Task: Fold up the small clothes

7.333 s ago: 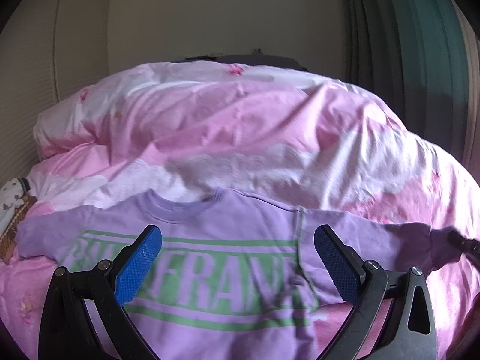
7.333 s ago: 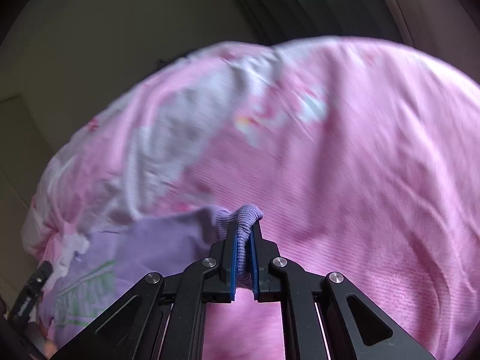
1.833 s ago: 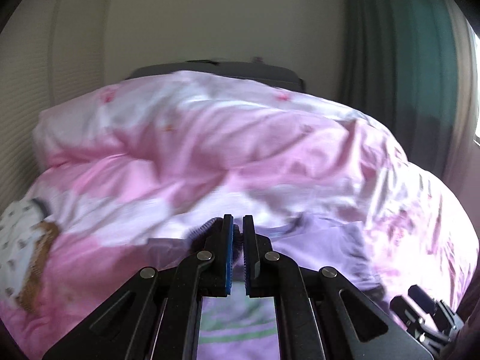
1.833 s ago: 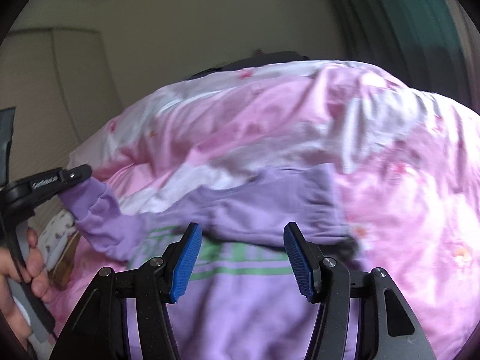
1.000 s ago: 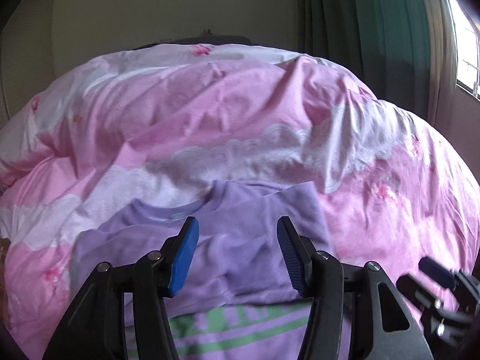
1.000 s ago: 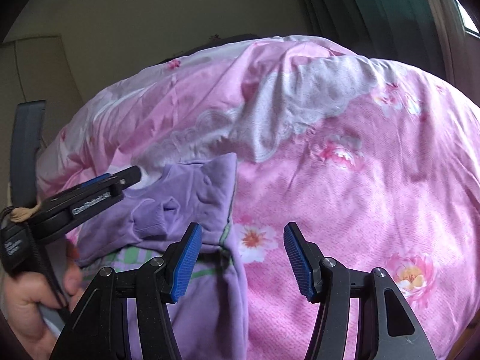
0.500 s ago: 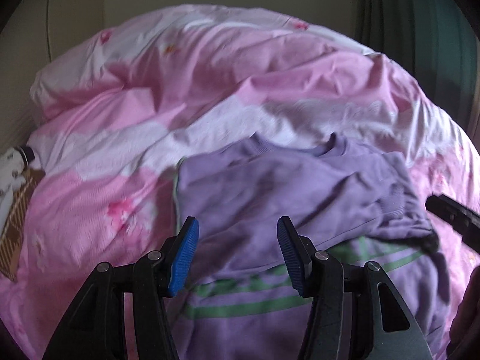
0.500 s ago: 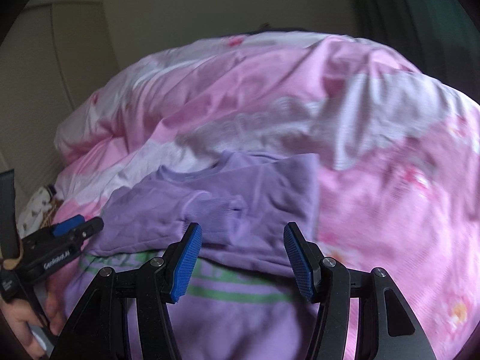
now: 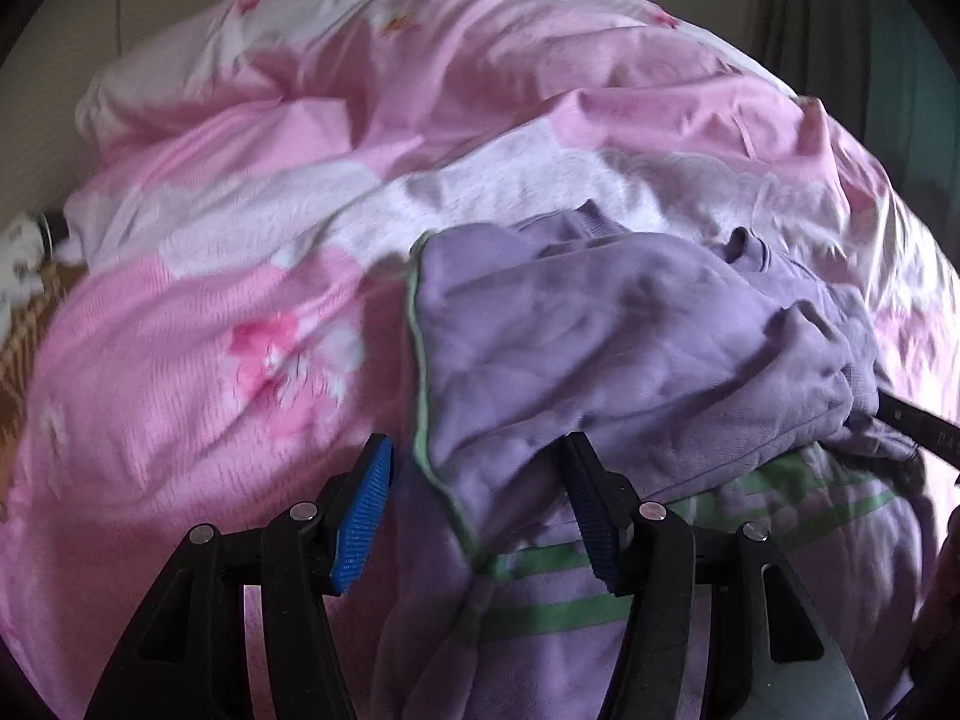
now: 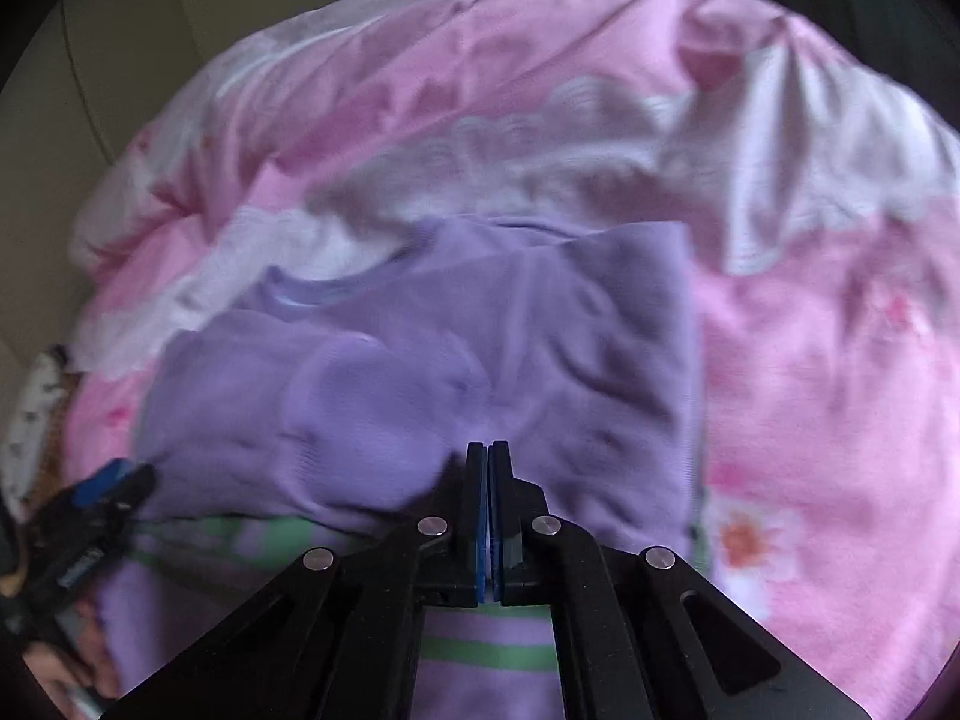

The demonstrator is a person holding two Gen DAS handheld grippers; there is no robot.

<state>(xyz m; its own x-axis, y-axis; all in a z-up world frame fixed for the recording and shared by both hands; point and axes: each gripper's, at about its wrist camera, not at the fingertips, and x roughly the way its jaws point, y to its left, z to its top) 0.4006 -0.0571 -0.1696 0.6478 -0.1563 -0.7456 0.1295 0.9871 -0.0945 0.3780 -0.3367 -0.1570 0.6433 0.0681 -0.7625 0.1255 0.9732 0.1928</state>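
Observation:
A small purple sweatshirt [image 9: 630, 348] with green print lies on the pink duvet, both sleeves folded in over its chest. It also shows in the right wrist view [image 10: 540, 336]. My left gripper [image 9: 474, 504] is open, its jaws straddling the sweatshirt's folded left edge low on the cloth. My right gripper [image 10: 487, 510] is shut with its tips against the folded sleeve; no cloth shows between the pads. Its black finger also shows in the left wrist view [image 9: 918, 426] at the sweatshirt's right side.
The pink and white flowered duvet [image 9: 300, 192] is bunched high behind the sweatshirt. A white patterned cloth on a brown thing [image 9: 24, 264] lies at the far left. A dark green curtain [image 9: 840, 30] hangs at the back right.
My right gripper has closed from open and dropped onto the folded sleeve. My left gripper has moved closer, onto the sweatshirt's left folded edge, still open.

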